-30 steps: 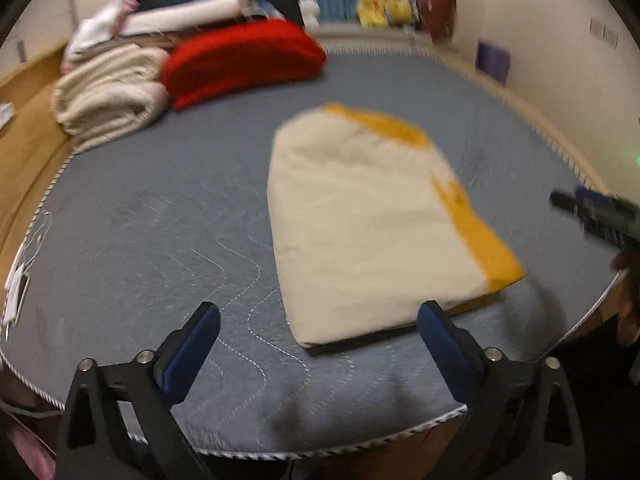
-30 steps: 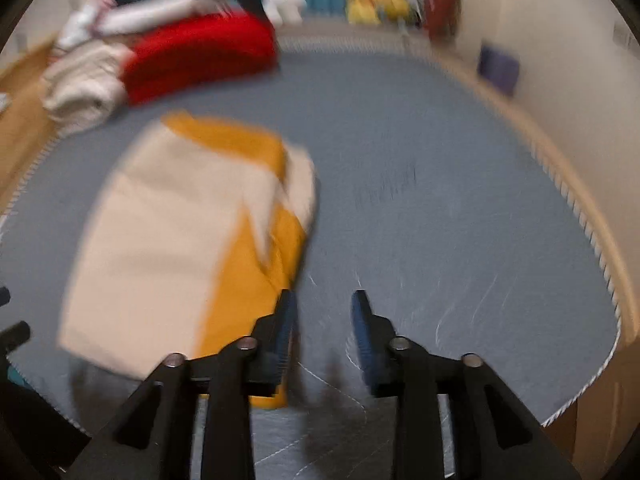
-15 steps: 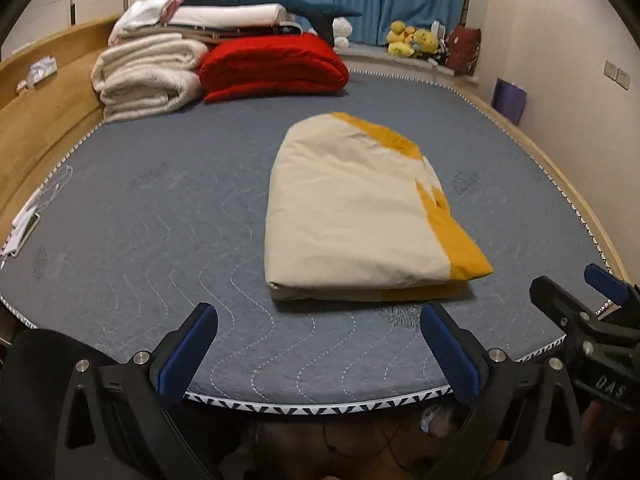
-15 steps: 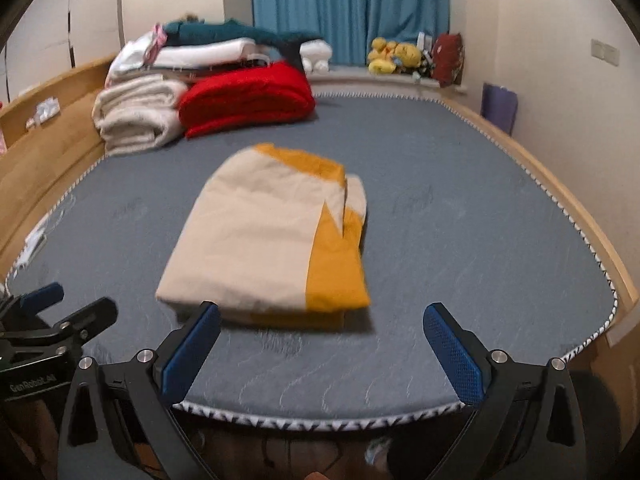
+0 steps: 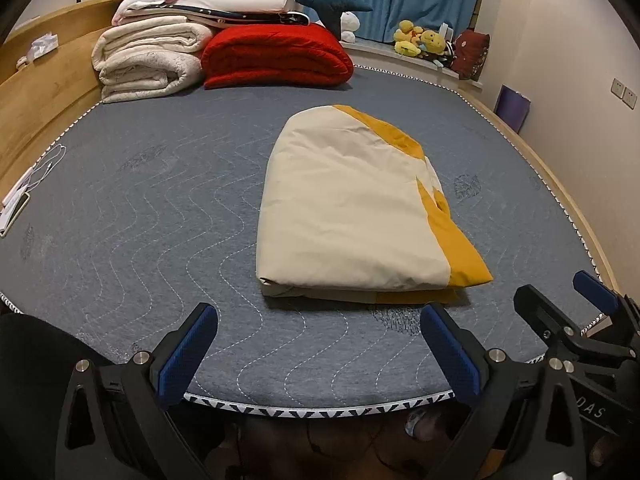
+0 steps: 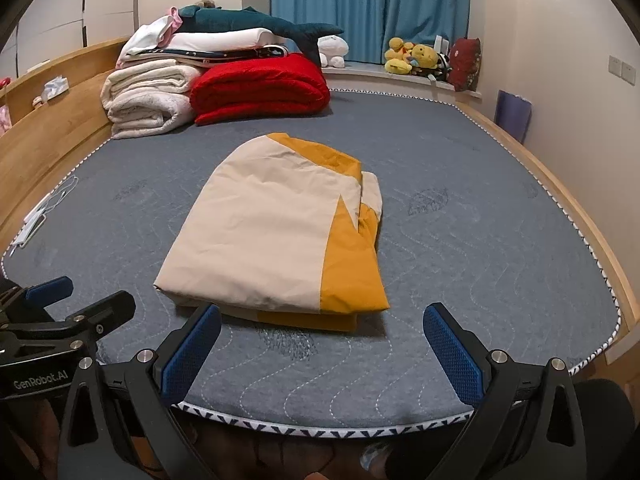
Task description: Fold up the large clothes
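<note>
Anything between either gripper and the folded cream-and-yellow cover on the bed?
Nothing visible. Only bare grey mattress lies between the open left gripper, the open right gripper and the folded cover.

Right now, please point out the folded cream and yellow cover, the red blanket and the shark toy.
folded cream and yellow cover [image 5: 344, 200], left wrist view, cream top panel.
red blanket [image 5: 276, 54], left wrist view, upper fold.
shark toy [image 6: 240, 20], right wrist view, body.

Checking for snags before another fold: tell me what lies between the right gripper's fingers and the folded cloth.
Only bare grey mattress lies between the open right gripper and the folded cloth, as the right wrist view shows.
</note>
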Demonstrator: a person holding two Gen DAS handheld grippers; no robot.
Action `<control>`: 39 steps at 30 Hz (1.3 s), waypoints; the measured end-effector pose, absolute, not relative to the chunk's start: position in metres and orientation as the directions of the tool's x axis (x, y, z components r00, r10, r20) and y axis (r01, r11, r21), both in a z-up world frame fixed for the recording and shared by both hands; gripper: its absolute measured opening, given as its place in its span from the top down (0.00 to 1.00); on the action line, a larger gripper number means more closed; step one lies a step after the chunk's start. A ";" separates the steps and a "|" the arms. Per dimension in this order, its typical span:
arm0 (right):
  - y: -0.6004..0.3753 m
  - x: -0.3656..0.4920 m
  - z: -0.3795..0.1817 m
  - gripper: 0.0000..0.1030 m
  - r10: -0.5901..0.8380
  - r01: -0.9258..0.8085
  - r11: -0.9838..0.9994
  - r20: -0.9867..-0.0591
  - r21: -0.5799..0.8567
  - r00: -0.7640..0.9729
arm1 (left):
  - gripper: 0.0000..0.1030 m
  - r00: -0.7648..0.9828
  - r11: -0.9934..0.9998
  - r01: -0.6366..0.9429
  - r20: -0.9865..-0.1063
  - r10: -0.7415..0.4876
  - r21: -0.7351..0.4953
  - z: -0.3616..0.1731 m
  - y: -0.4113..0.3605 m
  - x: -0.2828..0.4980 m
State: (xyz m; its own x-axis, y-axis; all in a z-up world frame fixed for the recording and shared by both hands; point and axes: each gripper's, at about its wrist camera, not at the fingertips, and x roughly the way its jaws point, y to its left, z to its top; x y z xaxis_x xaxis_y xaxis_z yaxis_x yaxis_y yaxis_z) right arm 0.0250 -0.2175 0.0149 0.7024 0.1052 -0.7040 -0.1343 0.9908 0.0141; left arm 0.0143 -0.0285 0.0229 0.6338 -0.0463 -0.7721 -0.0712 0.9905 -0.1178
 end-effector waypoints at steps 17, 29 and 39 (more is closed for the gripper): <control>-0.215 0.027 0.017 0.02 0.119 -0.152 0.988 -0.684 0.012 0.719 | 0.02 0.634 0.992 -0.079 -0.773 -0.026 -0.098 0.023 -0.024 0.014; -0.217 0.030 0.016 0.02 0.122 -0.151 0.988 -0.681 0.017 0.722 | 0.02 0.639 0.994 -0.070 -0.769 -0.018 -0.081 0.023 -0.027 0.014; -0.217 0.030 0.017 0.02 0.123 -0.152 0.988 -0.679 0.017 0.724 | 0.02 0.646 0.994 -0.070 -0.763 -0.015 -0.078 0.023 -0.029 0.013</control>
State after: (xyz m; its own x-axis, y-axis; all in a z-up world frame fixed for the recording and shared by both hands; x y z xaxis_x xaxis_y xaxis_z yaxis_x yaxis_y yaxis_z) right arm 0.0302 -0.2174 0.0166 0.7239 0.1234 -0.6788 -0.1522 0.9882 0.0174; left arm 0.0128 -0.0288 0.0234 0.6461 -0.0146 -0.7631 -0.0700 0.9945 -0.0783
